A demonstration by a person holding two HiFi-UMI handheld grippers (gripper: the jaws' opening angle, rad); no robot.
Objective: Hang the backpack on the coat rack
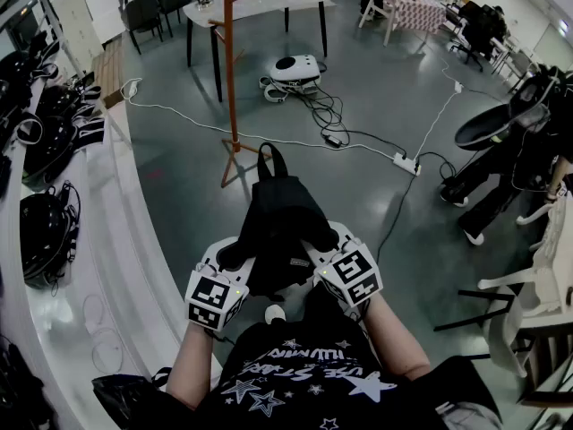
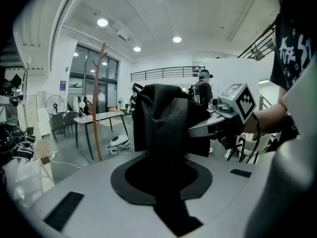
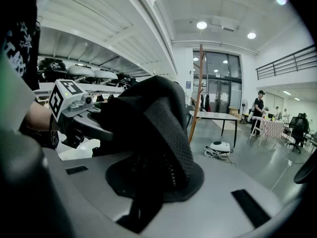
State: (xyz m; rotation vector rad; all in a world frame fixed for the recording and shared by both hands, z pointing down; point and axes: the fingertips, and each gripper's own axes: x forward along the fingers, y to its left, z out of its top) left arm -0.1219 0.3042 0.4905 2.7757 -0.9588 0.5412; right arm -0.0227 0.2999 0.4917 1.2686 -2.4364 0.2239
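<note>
Far left: curved white counter (image 1: 98, 267), dark gear (image 1: 43, 231) lying on it. Not part of the job.

Left claw (image 1: 235, 256): clamped on black fabric at the near end of the backpack (image 1: 277, 218). Its own view shows cloth filling the gap between the jaws.

Centre: the backpack hangs in the air between both claws, in front of the person's chest and off the floor. Its top loop (image 1: 269, 158) points away, toward the coat rack (image 1: 231, 79). The rack stands on the floor ahead, well apart from the pack, with pegs up the pole. Nothing hangs on it that I can see.

Right claw (image 1: 324, 245): closed on the pack's mesh side, opposite the left claw.

Right of centre: white cord (image 1: 179, 115) crosses the floor past the rack's feet to a power strip (image 1: 406, 162). One person (image 1: 501, 177) stands at far right.

Risks, as I judge them:
- Both holds are pinches on soft cloth, so the pack could slide out during the lift.
- The loop is limp and may miss the peg or sit only on its tip.
- The rack looks light, and a sideways push could rock it.
- The cord lies on the way to the rack, so a foot could catch on it.

Count: one backpack, one loop seen, one coat rack, two claws, both gripping.
</note>
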